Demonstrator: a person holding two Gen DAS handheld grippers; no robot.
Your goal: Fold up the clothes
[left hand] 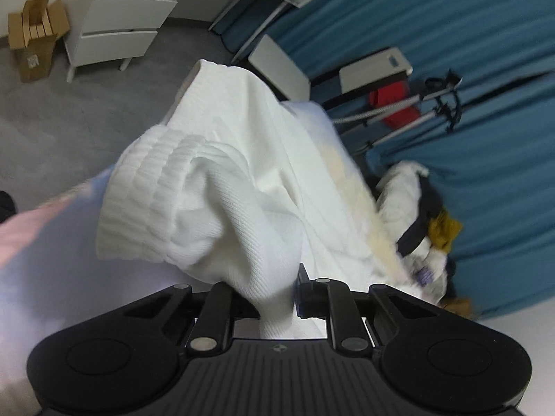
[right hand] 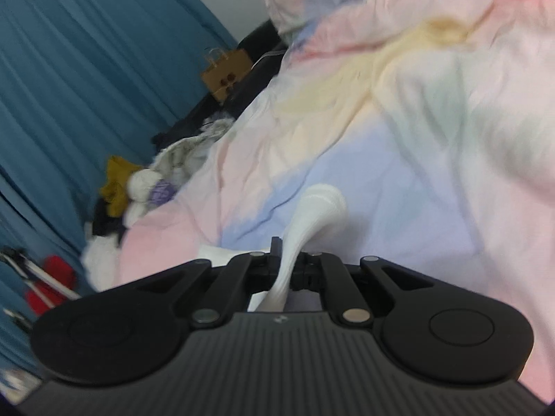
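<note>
My white sweater (left hand: 242,187) hangs ahead, blocking passage; open bedspread (right hand: 399,180) lies beyond, with a clothes pile (right hand: 138,187) crowding its curtain-side edge.

Showing no readable text: label on the cardboard box (left hand: 32,59) too small and blurred, dark print on the paper bag (right hand: 226,72) illegible.

Off to my left a white drawer unit (left hand: 114,24) stands on the grey floor (left hand: 69,114), with an open cardboard box (left hand: 33,38) beside it. Blue curtains (left hand: 468,34) hang behind a tripod (left hand: 426,104) and something red (left hand: 392,104). A brown paper bag (right hand: 225,72) sits beyond the pastel bedcover (right hand: 416,138).
</note>
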